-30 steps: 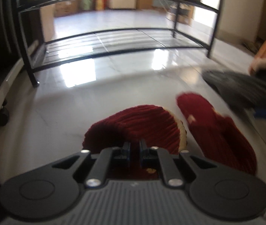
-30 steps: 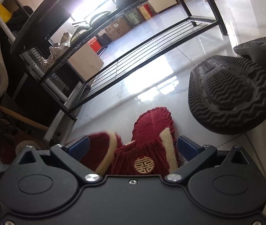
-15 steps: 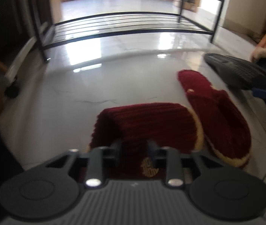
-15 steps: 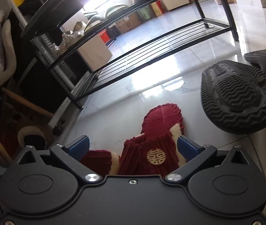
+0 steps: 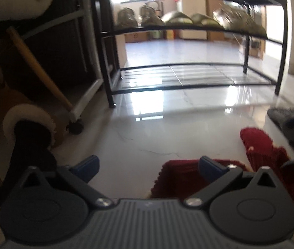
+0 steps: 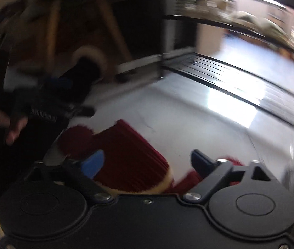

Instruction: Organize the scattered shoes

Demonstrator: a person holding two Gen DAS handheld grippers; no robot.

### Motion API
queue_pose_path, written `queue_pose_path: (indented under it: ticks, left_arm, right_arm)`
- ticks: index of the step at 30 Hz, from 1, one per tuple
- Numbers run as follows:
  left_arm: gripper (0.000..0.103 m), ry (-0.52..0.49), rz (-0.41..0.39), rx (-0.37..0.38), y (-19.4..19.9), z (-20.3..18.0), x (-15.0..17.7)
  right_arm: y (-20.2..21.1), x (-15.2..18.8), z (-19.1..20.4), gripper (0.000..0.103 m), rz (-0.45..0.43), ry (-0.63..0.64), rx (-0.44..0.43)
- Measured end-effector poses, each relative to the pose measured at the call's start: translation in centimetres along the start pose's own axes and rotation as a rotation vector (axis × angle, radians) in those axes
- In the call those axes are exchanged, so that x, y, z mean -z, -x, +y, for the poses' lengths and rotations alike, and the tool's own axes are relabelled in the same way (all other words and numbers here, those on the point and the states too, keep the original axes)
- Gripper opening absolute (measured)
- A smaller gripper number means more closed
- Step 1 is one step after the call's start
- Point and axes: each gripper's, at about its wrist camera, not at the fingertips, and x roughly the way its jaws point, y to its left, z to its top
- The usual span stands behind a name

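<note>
Left gripper point(image 5: 147, 164) is standing wide apart, right gripper point(image 6: 147, 162) is closing, unclamped, over a soft, light red slipper point(image 6: 126, 155), best pinched at its ribbed upper.

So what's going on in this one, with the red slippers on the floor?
A person with a gripper in each hand is tidying shoes beside a black shoe rack. The left gripper has just opened wide and holds nothing; one red slipper lies on the tiles under it. The right gripper has been closing over a red slipper without clearly gripping it; that view is blurred.
</note>
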Motion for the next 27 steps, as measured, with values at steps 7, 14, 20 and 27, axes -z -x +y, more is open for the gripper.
queue_pose_path:
  ticks: [7,14,20,27]
  left_arm:
    - [0.102,0.269,0.031,0.032,1.3,4.6,1.2]
    - [0.102,0.474,0.012,0.074,0.7,7.2,2.2]
    - [0.102,0.44,0.019,0.074,0.5,6.6,2.2]
    - [0.102,0.505,-0.013,0.083,0.8,7.4,2.4]
  right_arm:
    - [-5.6,-2.6,1.0,0.072,0.11,0.109,-0.067]
    - [-11.3,-3.6,1.4,0.085,0.261,0.158,-0.08]
    - [-15.5,-3.3,0.3,0.075,0.421,0.061,-0.146]
    - [-14.2,-4.4,-0.5,0.032,0.417,-0.049,-0.106]
